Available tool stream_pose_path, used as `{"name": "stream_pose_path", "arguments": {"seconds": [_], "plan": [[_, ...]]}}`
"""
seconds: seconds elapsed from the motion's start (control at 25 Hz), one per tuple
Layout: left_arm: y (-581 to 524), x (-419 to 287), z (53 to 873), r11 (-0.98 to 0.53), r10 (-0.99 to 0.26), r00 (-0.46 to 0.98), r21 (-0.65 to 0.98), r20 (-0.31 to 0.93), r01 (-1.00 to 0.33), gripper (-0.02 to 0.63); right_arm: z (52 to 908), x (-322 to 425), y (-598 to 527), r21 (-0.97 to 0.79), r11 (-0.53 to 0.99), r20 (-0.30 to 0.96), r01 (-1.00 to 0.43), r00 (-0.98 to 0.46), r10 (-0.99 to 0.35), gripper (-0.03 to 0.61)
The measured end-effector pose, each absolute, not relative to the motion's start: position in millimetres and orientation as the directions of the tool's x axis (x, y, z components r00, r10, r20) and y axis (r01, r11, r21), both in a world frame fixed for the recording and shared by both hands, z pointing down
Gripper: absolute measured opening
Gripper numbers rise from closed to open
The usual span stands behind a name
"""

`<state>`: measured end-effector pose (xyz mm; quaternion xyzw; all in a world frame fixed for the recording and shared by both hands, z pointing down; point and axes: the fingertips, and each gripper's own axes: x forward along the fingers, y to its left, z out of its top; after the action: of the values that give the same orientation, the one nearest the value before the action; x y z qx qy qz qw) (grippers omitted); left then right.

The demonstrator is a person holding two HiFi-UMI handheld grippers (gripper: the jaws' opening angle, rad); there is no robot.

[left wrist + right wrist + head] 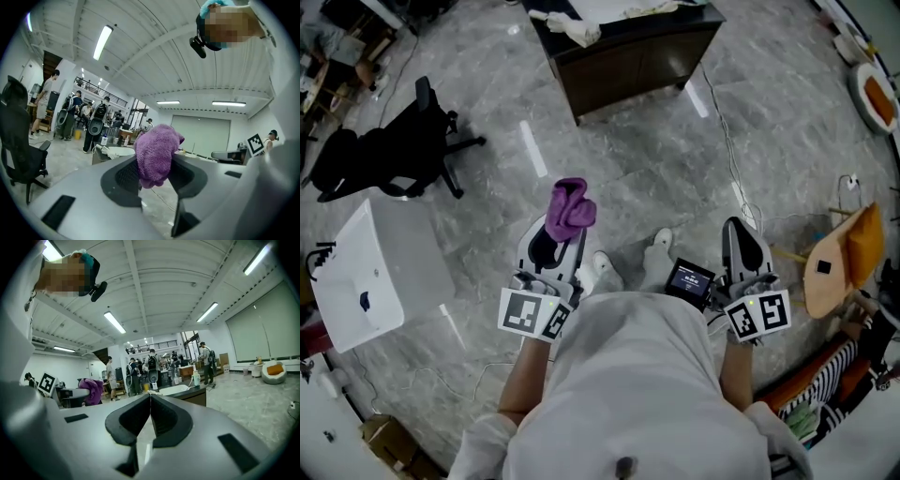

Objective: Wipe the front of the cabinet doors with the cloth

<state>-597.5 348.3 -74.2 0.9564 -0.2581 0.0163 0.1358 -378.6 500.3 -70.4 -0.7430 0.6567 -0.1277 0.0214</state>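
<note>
Two grippers, low centre of the head view. Left gripper (pixel 555 242) is clamped on one purple cloth (pixel 570 208); the cloth is bunched between the jaws and sticks out past the tips. Right gripper (pixel 744 236) is pinched closed, tips touching, nothing between them. Both sit over grey marble floor (pixel 656 159), well apart from the one dark wooden cabinet (pixel 628 58) at top centre. Cabinet top carries a crumpled white rag (pixel 574 26). One black office chair (pixel 403 150) upper left, one white box (pixel 375 272) at left edge.
</note>
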Motion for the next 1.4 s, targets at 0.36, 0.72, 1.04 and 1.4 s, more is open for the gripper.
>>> {"name": "stream_pose_path", "arguments": {"seconds": [0.36, 0.72, 1.04, 1.4], "plan": [[316.6, -518.6, -79.6, -0.785, -0.577, 0.807, 0.186, 0.128, -0.591, 0.152, -65.7, -291.9, 432.0, -0.236, 0.024, 0.124, -0.971, -0.055, -0.991, 0.027], [298.7, -420.8, -93.9, -0.684, -0.697, 0.708, 0.191, 0.114, -0.704, 0.152, -69.9, -194.3, 365.8, -0.247, 0.217, 0.089, -0.944, -0.245, -0.965, 0.026], [293.5, -383.9, -86.7, -0.652, -0.728, 0.674, 0.173, 0.128, -0.738, 0.152, -60.6, -163.8, 346.2, -0.258, 0.277, 0.092, -0.926, -0.309, -0.947, 0.027], [244.2, -350.6, -56.0, -0.693, -0.662, 0.732, 0.239, 0.162, -0.68, 0.152, -53.9, -147.7, 315.1, -0.194, 0.225, 0.156, -0.955, -0.256, -0.954, 0.027]]}}
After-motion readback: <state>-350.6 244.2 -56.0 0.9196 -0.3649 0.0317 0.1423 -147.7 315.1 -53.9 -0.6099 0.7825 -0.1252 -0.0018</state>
